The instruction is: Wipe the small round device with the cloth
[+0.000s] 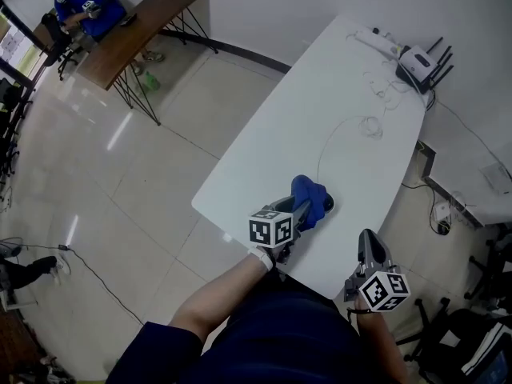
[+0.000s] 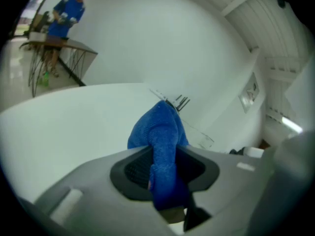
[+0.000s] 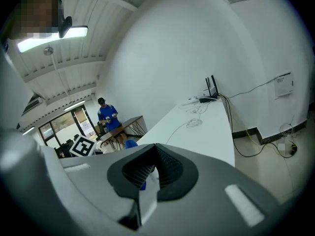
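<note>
Where left jaws clamp, cloth (image 2: 165, 132) sits.

Head view overhead, gripper views low, sharing table (image 1: 280, 158)

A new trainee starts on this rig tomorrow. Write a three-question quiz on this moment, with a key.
1. Multiple choice: what is clamped in the left gripper? A) a white cable B) the blue cloth C) nothing
2. True or false: the right gripper is shut with nothing between its jaws.
3. Fill in: at the far end of the white table, beside the power strip, stands a white ___ with black antennas.
Key: 1 B; 2 true; 3 router.
</note>
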Demonstrator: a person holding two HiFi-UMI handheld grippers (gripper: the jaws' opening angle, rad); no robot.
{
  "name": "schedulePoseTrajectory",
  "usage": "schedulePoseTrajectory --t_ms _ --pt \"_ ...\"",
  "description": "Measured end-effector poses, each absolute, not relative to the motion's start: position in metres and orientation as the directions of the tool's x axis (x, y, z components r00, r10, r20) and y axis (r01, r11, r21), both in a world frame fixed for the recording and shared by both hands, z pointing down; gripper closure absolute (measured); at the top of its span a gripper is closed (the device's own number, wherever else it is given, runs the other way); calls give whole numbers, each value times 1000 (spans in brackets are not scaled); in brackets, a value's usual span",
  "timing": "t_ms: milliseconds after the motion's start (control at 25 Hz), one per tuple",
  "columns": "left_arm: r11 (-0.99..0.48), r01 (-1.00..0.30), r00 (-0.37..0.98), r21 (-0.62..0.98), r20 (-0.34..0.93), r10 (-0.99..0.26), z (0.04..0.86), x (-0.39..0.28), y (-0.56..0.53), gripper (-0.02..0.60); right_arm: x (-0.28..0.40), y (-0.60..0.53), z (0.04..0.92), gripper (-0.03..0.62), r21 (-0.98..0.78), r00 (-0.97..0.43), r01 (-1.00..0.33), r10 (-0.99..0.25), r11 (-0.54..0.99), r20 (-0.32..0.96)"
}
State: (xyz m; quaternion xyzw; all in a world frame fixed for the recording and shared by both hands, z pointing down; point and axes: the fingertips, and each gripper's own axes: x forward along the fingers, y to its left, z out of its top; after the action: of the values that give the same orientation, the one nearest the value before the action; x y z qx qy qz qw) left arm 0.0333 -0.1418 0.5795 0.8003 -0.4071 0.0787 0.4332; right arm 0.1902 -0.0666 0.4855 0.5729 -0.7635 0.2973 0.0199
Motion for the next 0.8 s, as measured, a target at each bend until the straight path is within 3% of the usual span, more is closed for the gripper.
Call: schedulePoseTrajectory --t_ms 160,320,600,800 --pt "-144 -695 643 705 519 -563 626 22 -128 448 180 -60 493 583 -435 -375 -880 -839 189 394" --pt "-69 -738 598 671 604 -527 655 11 -119 448 181 -61 492 583 -439 -383 -877 -836 196 393" --pt "-77 -807 538 585 676 -504 659 21 -122 449 186 -57 497 583 -453 -378 -872 -842 184 385" --pt "-140 -772 580 620 597 -554 626 18 -121 449 182 -47 499 583 -454 -387 -870 -834 190 393"
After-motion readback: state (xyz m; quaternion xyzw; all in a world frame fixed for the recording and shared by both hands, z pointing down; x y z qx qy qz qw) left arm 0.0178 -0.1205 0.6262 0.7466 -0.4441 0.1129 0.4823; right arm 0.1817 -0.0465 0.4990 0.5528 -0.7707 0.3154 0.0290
